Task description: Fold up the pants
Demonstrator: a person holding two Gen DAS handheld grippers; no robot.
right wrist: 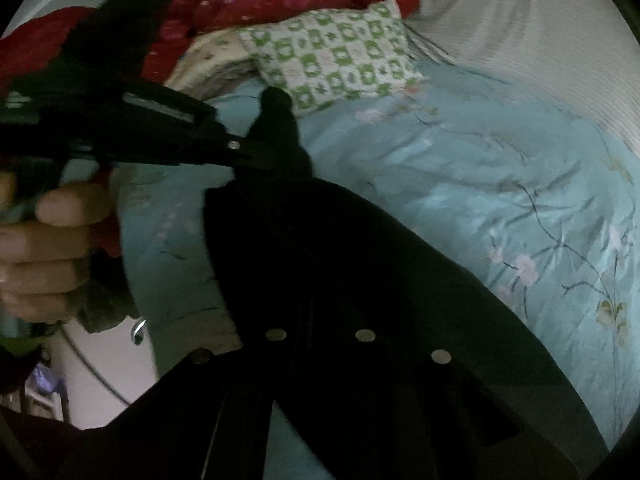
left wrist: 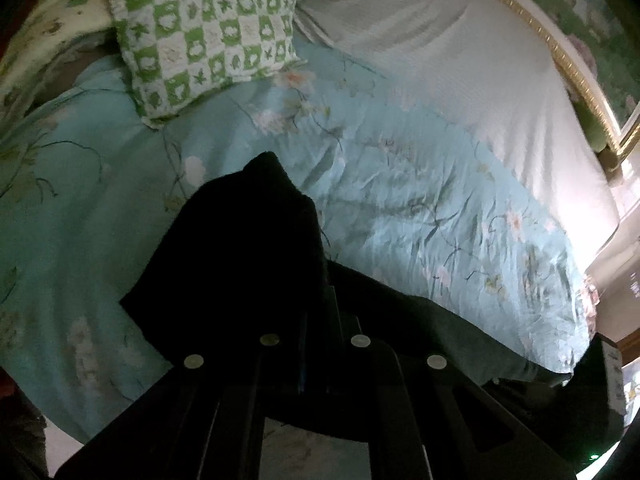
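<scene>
Holding the black pants (left wrist: 240,240) tight, the left gripper (left wrist: 316,292) and right gripper (right wrist: 316,292) should lift evenly, keeping the cloth flat above the blue flowered quilt (left wrist: 400,184).

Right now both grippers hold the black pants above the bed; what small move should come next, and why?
Probably carry the pants forward and lay them on the blue quilt: left gripper and right gripper both pinch cloth that hangs bunched.
</scene>
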